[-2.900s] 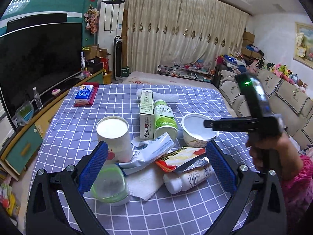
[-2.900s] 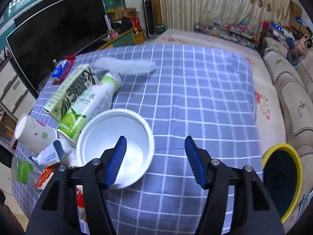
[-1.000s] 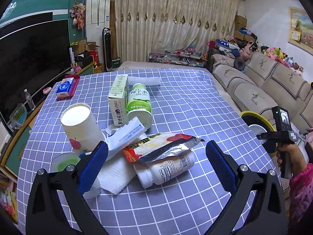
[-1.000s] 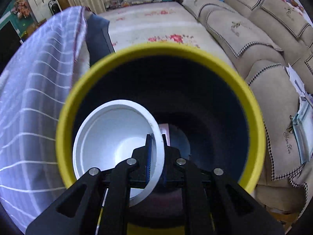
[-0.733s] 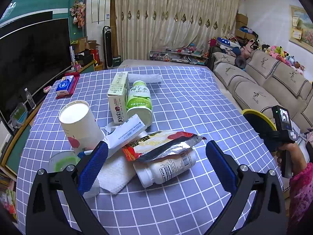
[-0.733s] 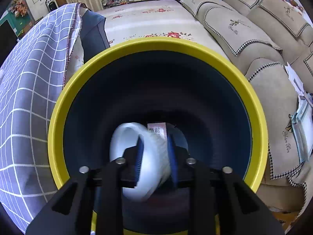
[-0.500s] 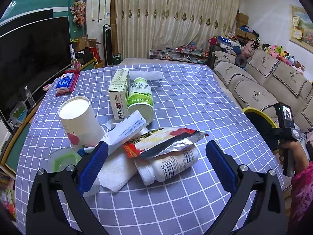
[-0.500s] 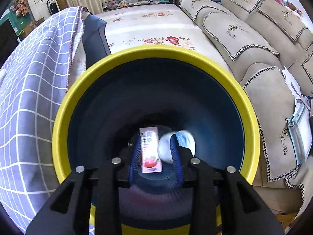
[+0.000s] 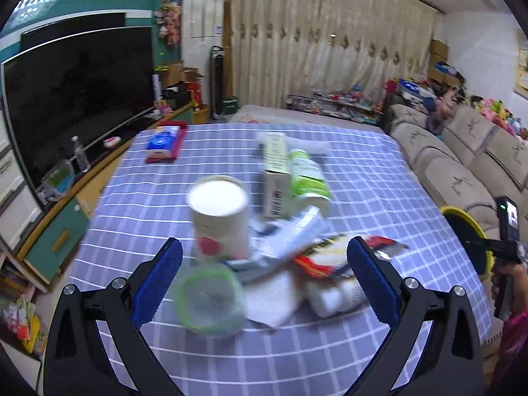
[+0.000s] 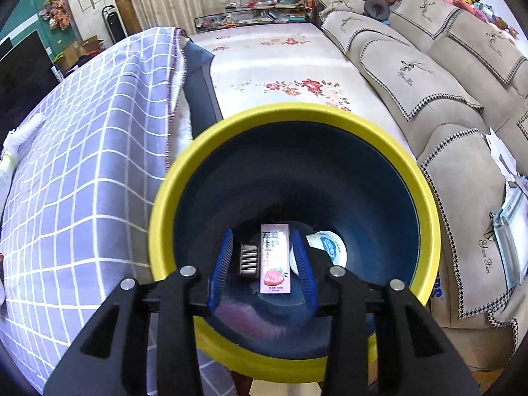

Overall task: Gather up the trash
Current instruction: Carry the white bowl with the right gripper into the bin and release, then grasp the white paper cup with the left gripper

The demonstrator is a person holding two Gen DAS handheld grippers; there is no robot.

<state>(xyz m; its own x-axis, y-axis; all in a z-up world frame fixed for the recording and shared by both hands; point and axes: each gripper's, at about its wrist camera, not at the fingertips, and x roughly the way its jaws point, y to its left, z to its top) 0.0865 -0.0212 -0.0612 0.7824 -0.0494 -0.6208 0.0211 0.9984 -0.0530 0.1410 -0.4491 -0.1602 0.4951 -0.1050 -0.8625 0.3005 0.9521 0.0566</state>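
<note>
My right gripper (image 10: 262,259) hangs over the yellow-rimmed bin (image 10: 425,198) with its jaws opening and nothing between them. Down in the bin lie a pink strawberry milk carton (image 10: 275,260) and the white bowl (image 10: 328,247). My left gripper (image 9: 264,275) stands wide open and holds nothing above the trash pile on the checked table (image 9: 363,178): a paper cup (image 9: 219,219), a clear cup with a green rim (image 9: 209,300), a white tissue (image 9: 267,300), a red and yellow snack wrapper (image 9: 330,254), a white bottle (image 9: 336,292), a lying green bottle (image 9: 308,173) and a carton (image 9: 275,165).
A blue tissue pack (image 9: 163,143) lies at the table's far left. The bin (image 9: 468,237) stands past the table's right edge, with a hand (image 9: 508,280) and the other gripper there. A beige sofa (image 10: 429,66) runs behind the bin. A television (image 9: 72,92) fills the left wall.
The white bowl dropped out of my right gripper into the bin, and the jaws parted as the gripper rose. My left gripper swung leftward over the pile, which now looks blurred.
</note>
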